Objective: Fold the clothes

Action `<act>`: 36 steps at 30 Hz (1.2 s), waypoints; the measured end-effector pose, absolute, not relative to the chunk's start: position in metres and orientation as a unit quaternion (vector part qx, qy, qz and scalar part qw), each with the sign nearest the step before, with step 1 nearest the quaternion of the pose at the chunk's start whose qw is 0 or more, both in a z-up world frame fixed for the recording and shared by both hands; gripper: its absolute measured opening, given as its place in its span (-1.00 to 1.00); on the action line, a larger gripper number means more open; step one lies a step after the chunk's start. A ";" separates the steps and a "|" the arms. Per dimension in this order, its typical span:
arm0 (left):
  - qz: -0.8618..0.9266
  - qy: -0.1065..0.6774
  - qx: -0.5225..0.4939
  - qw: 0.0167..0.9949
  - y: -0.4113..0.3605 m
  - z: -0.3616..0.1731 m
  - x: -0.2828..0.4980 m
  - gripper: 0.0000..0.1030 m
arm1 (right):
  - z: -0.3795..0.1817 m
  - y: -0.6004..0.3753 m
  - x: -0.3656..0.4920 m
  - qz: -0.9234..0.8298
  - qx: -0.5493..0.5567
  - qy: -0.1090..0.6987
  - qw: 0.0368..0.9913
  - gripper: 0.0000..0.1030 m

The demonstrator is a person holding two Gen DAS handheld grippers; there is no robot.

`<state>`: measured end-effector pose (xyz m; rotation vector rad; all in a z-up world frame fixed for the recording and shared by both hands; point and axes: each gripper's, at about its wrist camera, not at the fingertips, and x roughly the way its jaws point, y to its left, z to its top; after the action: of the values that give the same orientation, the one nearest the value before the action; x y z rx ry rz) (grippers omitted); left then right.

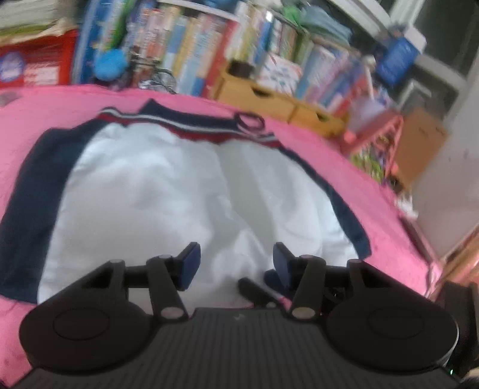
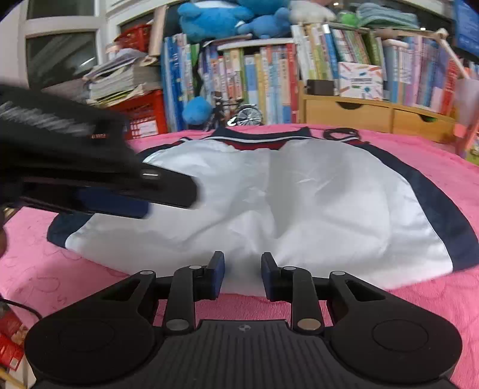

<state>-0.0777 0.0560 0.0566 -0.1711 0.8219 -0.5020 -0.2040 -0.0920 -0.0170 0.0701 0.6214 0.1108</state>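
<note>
lying flat on pink blanket [image 2: 419,167], white garment [image 2: 299,203]; both grippers' fingers [image 1: 191,263] [image 2: 217,275] parted, empty

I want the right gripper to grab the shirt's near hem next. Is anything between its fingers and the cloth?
Nothing visible. The right gripper hangs open just above the white shirt's near hem; the left gripper is off to its left.

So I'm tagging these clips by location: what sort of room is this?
Probably a home bedroom or study. A fuzzy pink blanket covers the work surface, packed shelves of colourful books stand behind it, and blue plush toys sit on top.
</note>
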 end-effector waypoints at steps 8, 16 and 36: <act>-0.225 0.451 0.002 0.864 0.004 0.022 -0.041 -0.51 | -0.023 -0.086 -0.203 0.045 0.026 0.297 0.954 -0.40; -0.164 0.446 0.002 0.880 -0.009 0.017 0.052 -0.52 | -0.022 -0.082 -0.206 0.049 0.015 0.301 0.952 -0.40; -0.147 0.326 -0.061 0.932 0.020 0.055 -0.003 -0.31 | -0.015 -0.117 -0.229 0.092 0.066 0.252 0.961 -0.30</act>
<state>-0.0029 0.0201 0.0552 -0.1255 0.6667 -0.2998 -0.2291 -0.1168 -0.0148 0.1336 0.5097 0.1856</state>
